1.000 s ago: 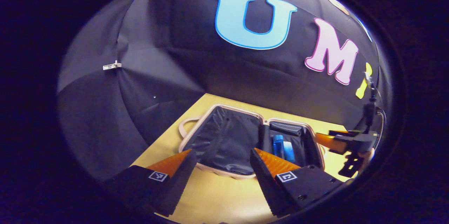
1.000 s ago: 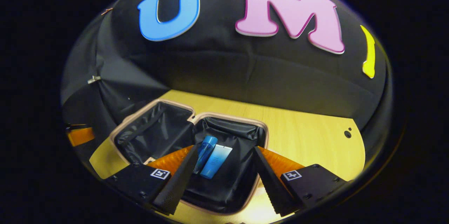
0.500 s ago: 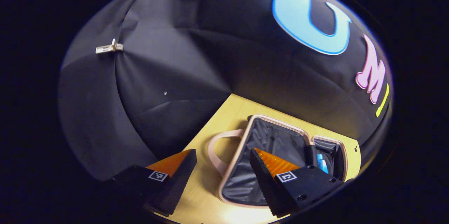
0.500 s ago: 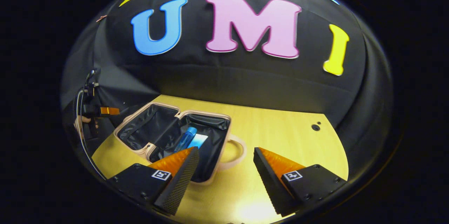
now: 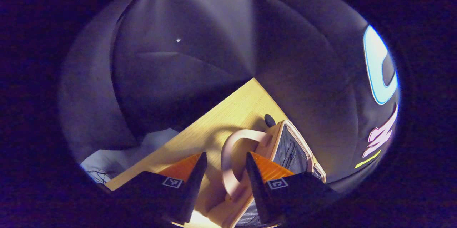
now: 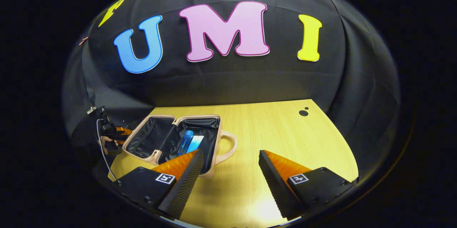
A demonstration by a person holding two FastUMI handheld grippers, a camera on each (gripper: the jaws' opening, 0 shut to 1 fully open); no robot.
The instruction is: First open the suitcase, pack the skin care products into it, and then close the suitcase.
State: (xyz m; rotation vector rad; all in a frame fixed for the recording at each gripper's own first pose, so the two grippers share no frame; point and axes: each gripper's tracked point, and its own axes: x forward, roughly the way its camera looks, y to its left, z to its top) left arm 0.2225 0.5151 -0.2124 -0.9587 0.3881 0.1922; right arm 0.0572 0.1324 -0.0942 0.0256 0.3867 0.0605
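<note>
Here, left to right.
Left gripper (image 5: 223, 171): released, fingers spread to either side of the suitcase's handle (image 5: 230, 160), not pressing it.
Suitcase (image 6: 210, 119): lying open on the table (image 6: 278, 131), ahead-left of the right gripper.
Skin care products: blue bottle (image 6: 185, 142) and pale blue tube (image 6: 195, 144) in the case's half nearer the right gripper.
Right gripper (image 6: 230, 174): released, holding nothing, above bare table just beside the case.
</note>
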